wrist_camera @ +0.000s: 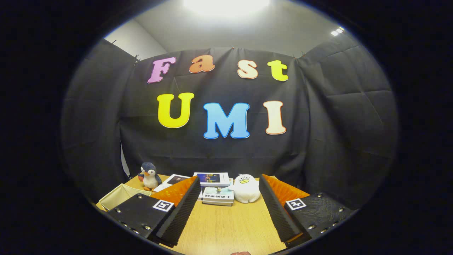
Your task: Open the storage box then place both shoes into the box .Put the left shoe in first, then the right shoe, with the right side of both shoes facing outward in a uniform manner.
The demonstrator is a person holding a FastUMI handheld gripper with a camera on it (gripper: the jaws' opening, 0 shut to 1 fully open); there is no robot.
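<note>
**Mia:** Looking along the gripper [226, 212], what did you see?

**Ben:** Its two fingers stood wide apart. Nothing was between them but bare wooden table [226, 230]. They held nothing.

**Mia:** Where were the shoes?

**Ben:** I could not spot any shoe. So I could not tell if they were in the box or lying somewhere out of sight.

**Mia:** And the storage box?

**Ben:** A pale cloth box [120, 198] sat on the near left, just left of the left finger and partly behind it. Its top looked open, and I saw a bit of the inside wall. I think that was the storage box, but I was not sure. I could not see down to the bottom, so what lay in it was hidden.

**Mia:** So how far along was the job?

**Ben:** It was hard to say. It could have been early, with the shoes waiting somewhere. It could have been late, with the shoes tucked deep inside. Both would look like this.

**Mia:** What else was on the table?

**Ben:** A toy penguin [149, 175] stood at the far left, beyond the box. A stack of books [216, 193] lay beyond the fingers, in the middle. A round white plush toy [246, 188] sat just right of the books, close by the tip of the right finger.
</note>
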